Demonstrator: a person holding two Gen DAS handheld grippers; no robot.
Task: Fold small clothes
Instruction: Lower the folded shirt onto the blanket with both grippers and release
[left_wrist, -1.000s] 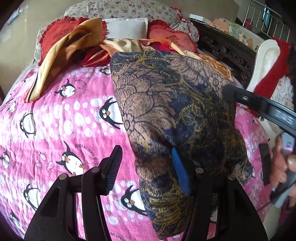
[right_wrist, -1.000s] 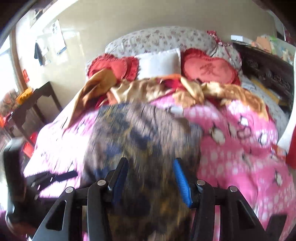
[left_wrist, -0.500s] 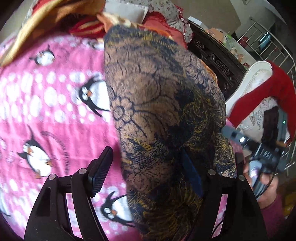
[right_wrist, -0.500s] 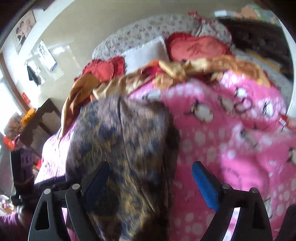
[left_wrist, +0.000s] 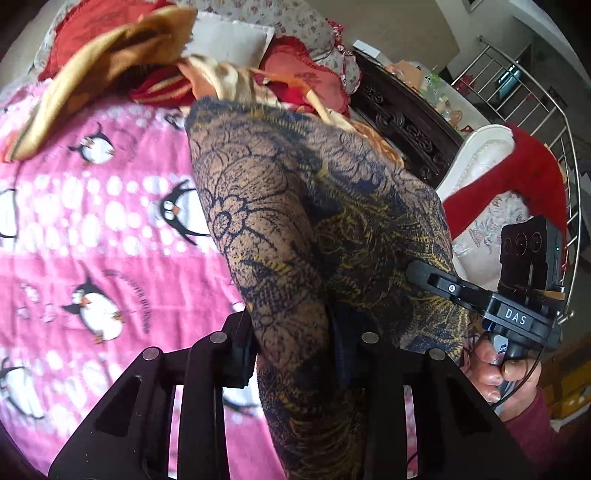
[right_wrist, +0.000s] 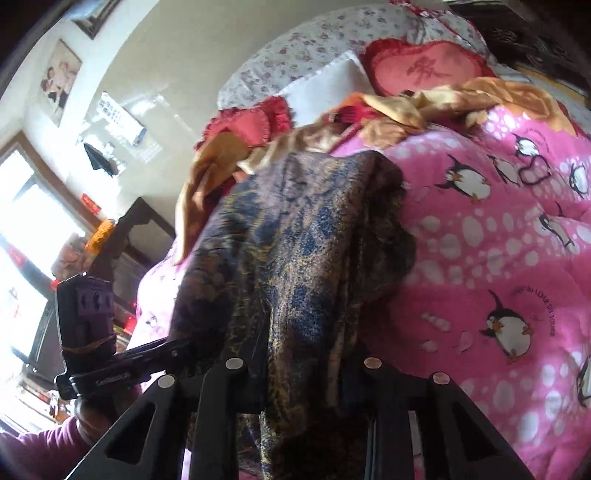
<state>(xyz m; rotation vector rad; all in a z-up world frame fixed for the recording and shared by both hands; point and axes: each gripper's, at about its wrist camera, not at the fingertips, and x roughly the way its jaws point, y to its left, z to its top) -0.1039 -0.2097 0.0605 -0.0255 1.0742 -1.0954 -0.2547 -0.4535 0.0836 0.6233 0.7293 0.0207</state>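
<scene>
**A:** Where's the garment now?

**B:** The dark floral-print garment (left_wrist: 317, 229) lies on the pink penguin blanket (left_wrist: 92, 236), its long axis running from the near edge of the bed toward the pillows. The near end is bunched up and lifted into both tongs; the far end lies flat just short of the heap of orange and red clothes (left_wrist: 155, 62) at the head of the bed.

**A:** And the tongs?

**B:** Both have just been closing, each with cloth between its jaws. The left gripper (left_wrist: 291, 350) is clamped on the near left part of the garment: the fabric fills the gap and drapes over the fingers. The right gripper (right_wrist: 303, 365) is likewise clamped on the near right part, with folds hanging down between and over its fingers.

**A:** Which hand is nearer?

**B:** Neither, really. They pinch the same near hem side by side, the right one just beside the left in the left wrist view, held by a hand (left_wrist: 506, 369) in a maroon sleeve.

**A:** So what does the next move turn on?

**B:** My guess: the garment stretches straight away from both tongs, so the natural fold is to carry the near end forward along that axis and lay it over the far end. The pinches look bunched rather than at clean corners, so the edge may sag in the middle.
</scene>
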